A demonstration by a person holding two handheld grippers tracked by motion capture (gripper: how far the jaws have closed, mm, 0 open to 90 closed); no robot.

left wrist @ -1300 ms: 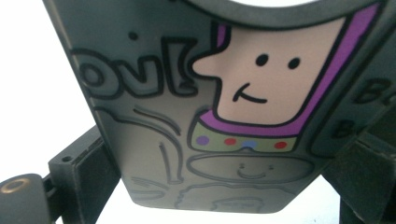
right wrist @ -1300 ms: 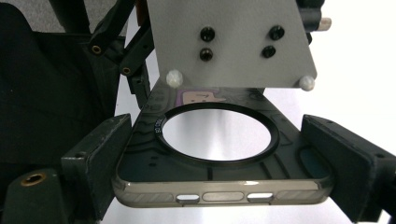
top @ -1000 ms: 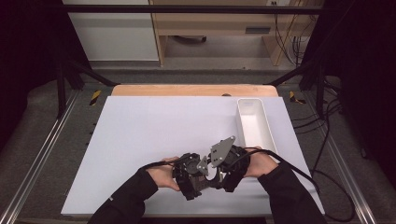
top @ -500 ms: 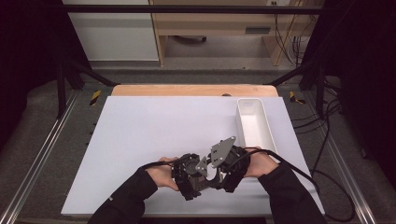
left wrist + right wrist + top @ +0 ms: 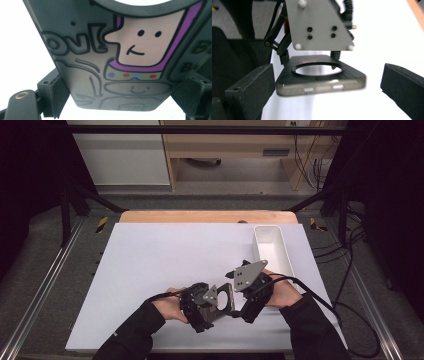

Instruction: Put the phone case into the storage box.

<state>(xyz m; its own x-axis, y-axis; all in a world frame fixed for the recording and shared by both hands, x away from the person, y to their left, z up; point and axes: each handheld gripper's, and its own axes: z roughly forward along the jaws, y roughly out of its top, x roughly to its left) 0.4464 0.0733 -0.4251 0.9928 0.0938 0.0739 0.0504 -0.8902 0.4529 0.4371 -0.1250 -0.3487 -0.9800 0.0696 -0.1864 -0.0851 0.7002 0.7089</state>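
the left gripper [image 5: 220, 301] is clenching a smoky translucent phone case [image 5: 319, 78] at the near edge of the white table [image 5: 150, 270], the case sitting between its two jaws in the left gripper view, where a cartoon face and doodled lettering [image 5: 135, 50] are showing on the case's inner side. the case is sticking out from that gripper toward the right gripper [image 5: 245, 312], its long axis running roughly from one hand to the other, the round camera cutout [image 5: 318, 70] facing up. in the right gripper view the jaws are standing wide apart, released, the case's near end lying between them, nearer one jaw, possibly touching it. the coming move is probably a closing on that end. farther off, an empty white tray [image 5: 272, 247] is lying along the table's right side
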